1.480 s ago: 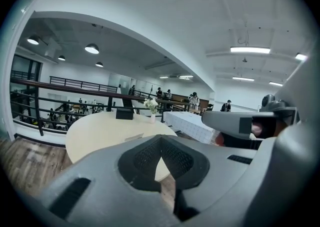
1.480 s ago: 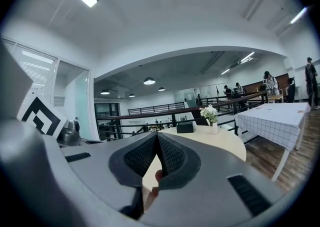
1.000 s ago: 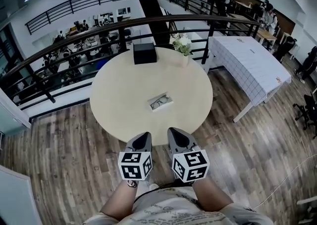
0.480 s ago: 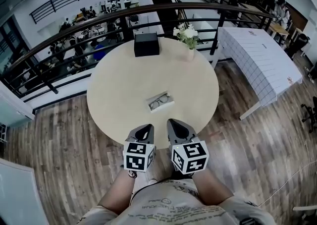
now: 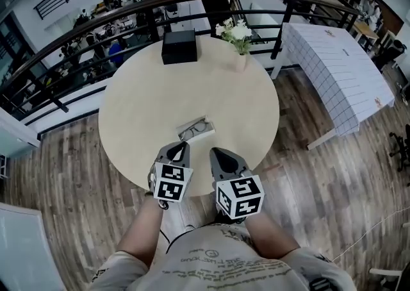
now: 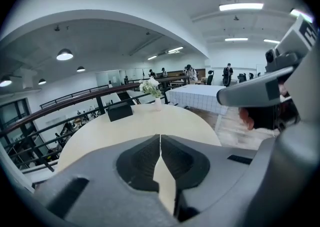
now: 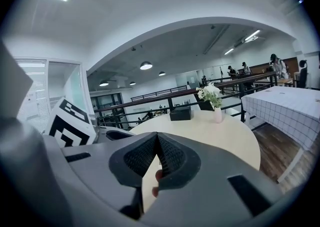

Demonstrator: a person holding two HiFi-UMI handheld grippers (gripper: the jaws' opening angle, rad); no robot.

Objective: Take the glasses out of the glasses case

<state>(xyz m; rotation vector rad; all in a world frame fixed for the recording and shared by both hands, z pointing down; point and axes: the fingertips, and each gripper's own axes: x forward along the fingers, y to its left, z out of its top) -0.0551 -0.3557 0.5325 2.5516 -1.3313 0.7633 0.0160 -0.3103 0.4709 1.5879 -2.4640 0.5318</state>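
An open white glasses case (image 5: 195, 129) lies on the round beige table (image 5: 147, 97), with dark-framed glasses (image 5: 191, 132) inside it. My left gripper (image 5: 183, 147) hovers over the table's near edge, its tip just short of the case, jaws shut on nothing. The right gripper (image 5: 215, 153) is beside it, a little further from the case, also shut and empty. Neither gripper view shows the case. The left gripper (image 6: 160, 136) and the right gripper (image 7: 157, 135) each show their jaws pressed together.
A black box (image 5: 179, 46) and a vase of white flowers (image 5: 239, 36) stand at the table's far side, against a dark railing (image 5: 77, 40). A table with a white checked cloth (image 5: 333, 72) stands to the right. Wooden floor surrounds the round table.
The view has moved closer to the table. Both grippers have come forward from over the floor to over the table's near edge, and the left tip is now close to the case.
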